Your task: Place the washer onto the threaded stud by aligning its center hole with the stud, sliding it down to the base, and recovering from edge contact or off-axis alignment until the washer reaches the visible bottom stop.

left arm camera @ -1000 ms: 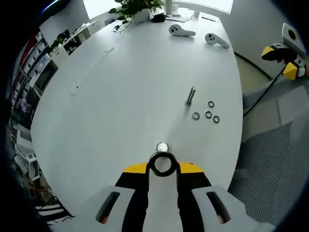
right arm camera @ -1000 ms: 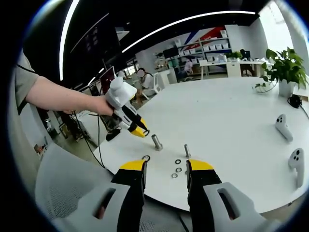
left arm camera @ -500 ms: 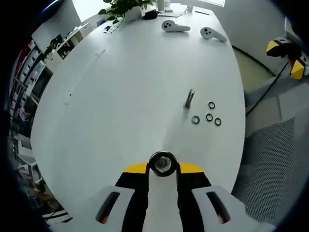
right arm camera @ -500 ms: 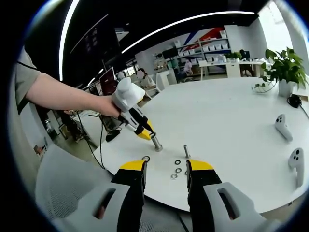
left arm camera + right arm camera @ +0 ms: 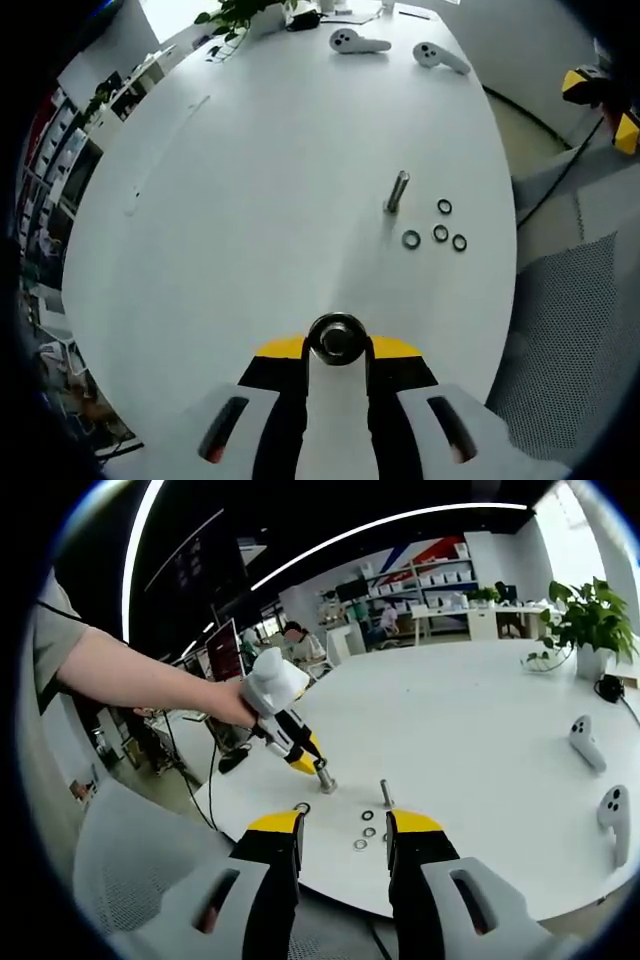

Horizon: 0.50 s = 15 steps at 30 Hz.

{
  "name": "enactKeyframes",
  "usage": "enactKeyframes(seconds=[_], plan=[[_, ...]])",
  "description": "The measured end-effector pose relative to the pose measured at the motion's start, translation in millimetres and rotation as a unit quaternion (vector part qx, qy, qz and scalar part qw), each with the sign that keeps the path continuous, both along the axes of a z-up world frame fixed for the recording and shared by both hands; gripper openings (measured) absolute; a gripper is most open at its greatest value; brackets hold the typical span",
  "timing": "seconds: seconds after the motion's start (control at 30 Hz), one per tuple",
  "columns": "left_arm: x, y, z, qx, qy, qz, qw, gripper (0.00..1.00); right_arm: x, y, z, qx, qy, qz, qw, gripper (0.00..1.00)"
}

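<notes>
My left gripper (image 5: 337,346) is shut on a large steel washer (image 5: 337,320), held flat at the jaw tips. A greyish end shows inside its hole. In the right gripper view a person's hand holds the left gripper (image 5: 306,762) with its tip right at the top of a thick stud (image 5: 327,778) standing near the table's edge. A thinner threaded stud (image 5: 397,192) (image 5: 386,792) stands upright further in. My right gripper (image 5: 345,825) hangs open off the table's edge, with nothing between its jaws.
Several small washers (image 5: 440,233) (image 5: 369,831) lie beside the thin stud on the white table (image 5: 250,180). Two white controllers (image 5: 360,42) (image 5: 585,742) rest at the far end near a potted plant (image 5: 590,620). A mesh chair (image 5: 570,330) stands by the table's edge.
The left gripper has come down with the washer onto the thick stud: the stud's top, earlier seen beyond the ring, now lies inside its hole. The right gripper has stayed put.
</notes>
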<state>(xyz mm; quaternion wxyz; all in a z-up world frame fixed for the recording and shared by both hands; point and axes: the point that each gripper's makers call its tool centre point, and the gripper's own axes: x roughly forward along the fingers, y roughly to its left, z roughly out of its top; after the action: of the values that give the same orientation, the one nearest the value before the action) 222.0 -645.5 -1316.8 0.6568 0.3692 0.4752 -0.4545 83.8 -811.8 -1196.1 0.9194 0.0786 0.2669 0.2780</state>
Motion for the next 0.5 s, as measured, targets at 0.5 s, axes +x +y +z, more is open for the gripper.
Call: enactKeyframes(seconds=[0.5], plan=[[-0.4,0,-30.6,0.010,0.005,0.000,0.9999,0.19,1,-3,-0.8,0.000,0.001,-0.006,1.0000,0.35]])
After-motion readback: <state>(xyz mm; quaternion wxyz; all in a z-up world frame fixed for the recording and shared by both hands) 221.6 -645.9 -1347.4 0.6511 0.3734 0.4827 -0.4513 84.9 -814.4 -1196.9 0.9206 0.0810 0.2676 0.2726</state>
